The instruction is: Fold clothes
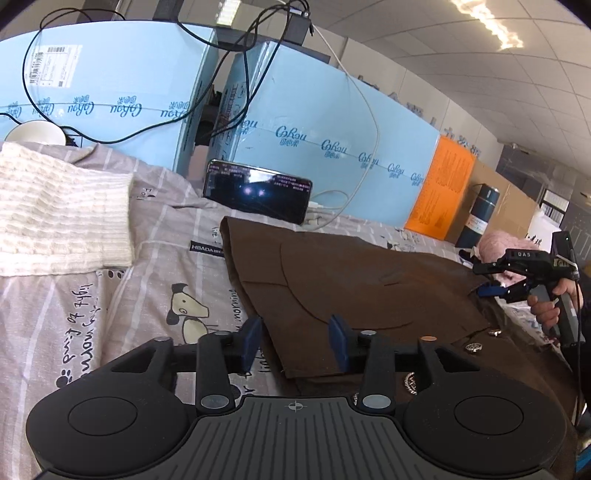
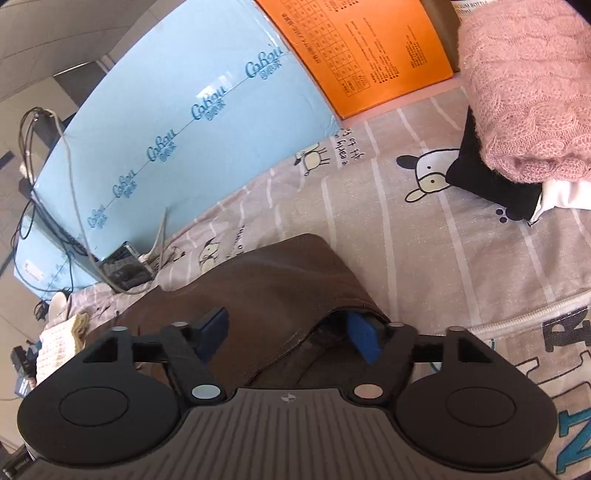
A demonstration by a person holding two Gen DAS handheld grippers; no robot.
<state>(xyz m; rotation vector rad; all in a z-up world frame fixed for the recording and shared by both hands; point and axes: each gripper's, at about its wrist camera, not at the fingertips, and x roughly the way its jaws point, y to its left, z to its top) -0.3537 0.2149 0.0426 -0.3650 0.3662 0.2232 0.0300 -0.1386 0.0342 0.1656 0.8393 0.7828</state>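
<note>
Both views are bright and evenly lit. A ceiling light strip (image 1: 491, 26) is overexposed, and the phone screen (image 1: 258, 192) carries glare spots. Fisheye bends straight edges; corners go dark.

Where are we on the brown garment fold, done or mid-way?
Mid-way. Done: the brown garment has one panel folded over, lying flat on the printed sheet. In hand: the right tool is open around a lifted edge; the left tool is open at the near edge. Left: the remaining folds. The white knit and pink knit lie aside.
</note>
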